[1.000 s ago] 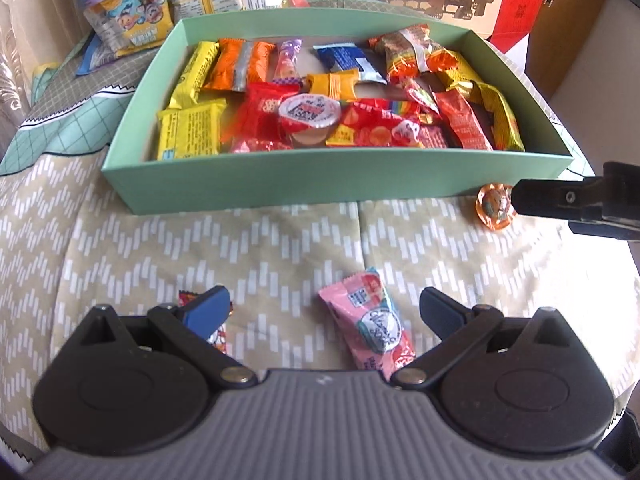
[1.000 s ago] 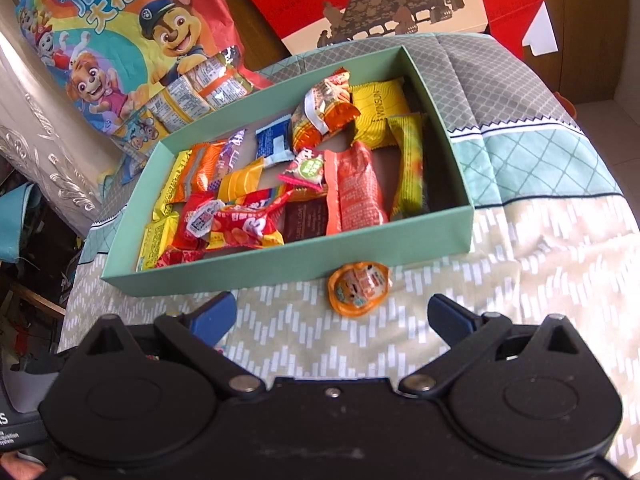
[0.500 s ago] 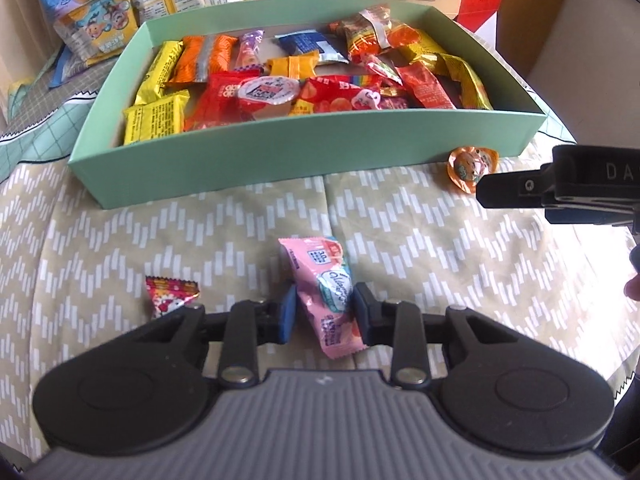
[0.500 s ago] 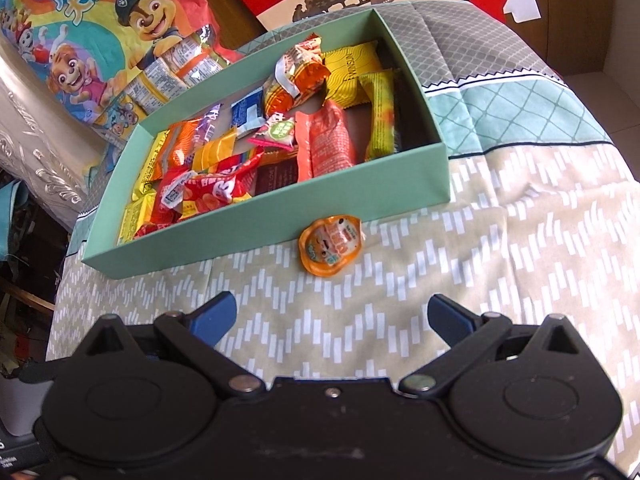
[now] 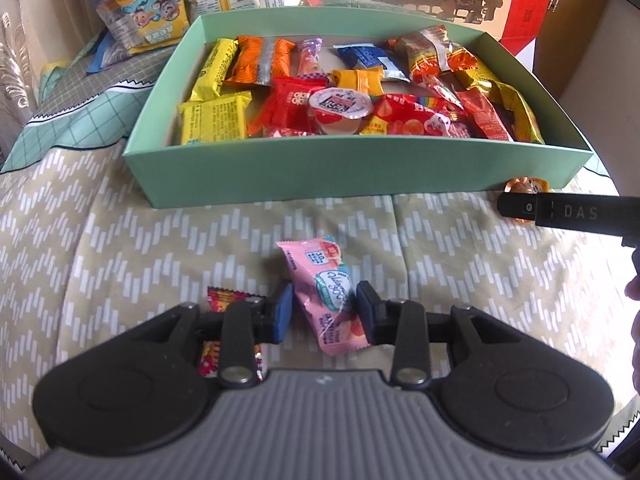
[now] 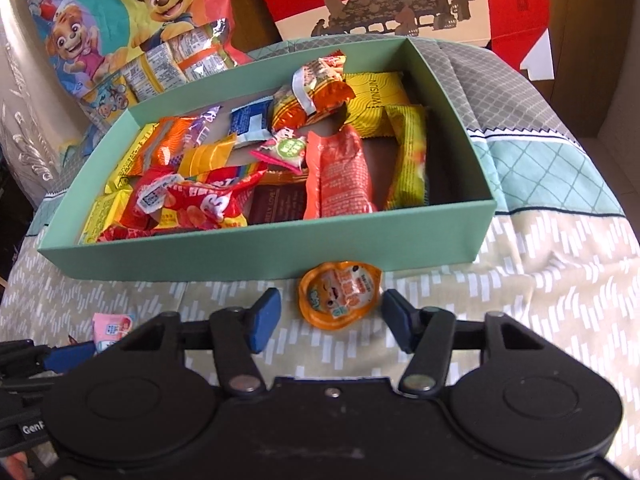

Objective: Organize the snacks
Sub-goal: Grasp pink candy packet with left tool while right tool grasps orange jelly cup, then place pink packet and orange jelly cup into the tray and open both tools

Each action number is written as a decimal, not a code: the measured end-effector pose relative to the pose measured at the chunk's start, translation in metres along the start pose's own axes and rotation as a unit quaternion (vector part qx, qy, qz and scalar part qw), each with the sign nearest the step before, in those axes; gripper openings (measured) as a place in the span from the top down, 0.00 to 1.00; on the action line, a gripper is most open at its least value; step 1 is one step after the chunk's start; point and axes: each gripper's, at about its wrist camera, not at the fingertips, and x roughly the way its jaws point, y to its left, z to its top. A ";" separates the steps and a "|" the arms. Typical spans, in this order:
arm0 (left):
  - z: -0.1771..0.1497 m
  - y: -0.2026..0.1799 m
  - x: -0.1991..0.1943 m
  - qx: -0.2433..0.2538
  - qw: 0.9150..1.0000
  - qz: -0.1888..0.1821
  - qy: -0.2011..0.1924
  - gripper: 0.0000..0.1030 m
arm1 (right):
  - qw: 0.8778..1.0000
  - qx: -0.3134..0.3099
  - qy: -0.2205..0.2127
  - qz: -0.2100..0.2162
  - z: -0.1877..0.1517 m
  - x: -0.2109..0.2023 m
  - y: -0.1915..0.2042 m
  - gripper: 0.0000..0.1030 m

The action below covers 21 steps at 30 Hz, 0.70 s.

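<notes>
Straddling the pink packet [image 5: 326,294], the left tongs [image 5: 323,312] had its blue pads at the wrapper's two sides, seemingly touching the film, with the jaws easing slightly apart, so the hold looked light at best. The right tongs [image 6: 331,317] was closing around the orange jelly cup [image 6: 339,298], which lay between its pads with a clear gap on each side, so nothing was gripped there yet. Both snacks lay on the chevron-patterned cloth [image 5: 140,248] in front of the mint-green box [image 5: 320,176], the cup just beside the box's near wall, the packet further out. The main risk on the left, as I judged it, was the slick, puffy wrapper sliding out or swinging when lifted, since the pads sat on its lower half only. On the right, the cup's thin foil rim could fold or the pads could skate over the low dome, nudging it against the box wall instead of catching it. A small red candy [image 5: 224,300] lay partly under the left tongs' finger and might be dragged along. The packet was pale pink with a teal oval label and crimped ends; the cup was round, glossy orange, with a cartoon face on its lid. The box already held many bright wrappers, red, yellow and orange, loosely heaped.
</notes>
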 end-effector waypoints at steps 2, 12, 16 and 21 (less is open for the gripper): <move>0.000 -0.001 0.001 0.002 1.000 0.001 0.000 0.62 | 1.000 -0.010 -0.003 -0.004 0.000 0.001 0.002 0.71; 0.002 -0.005 -0.004 0.014 1.000 0.020 -0.008 0.76 | 1.000 -0.004 0.005 0.023 -0.007 -0.016 -0.010 0.81; 0.007 -0.003 -0.015 0.017 1.000 0.008 -0.014 0.77 | 0.999 -0.001 -0.004 0.034 -0.007 -0.033 -0.018 0.81; 0.018 -0.005 -0.034 0.017 0.999 -0.014 -0.033 0.77 | 0.999 0.004 -0.021 0.050 0.001 -0.054 -0.023 0.81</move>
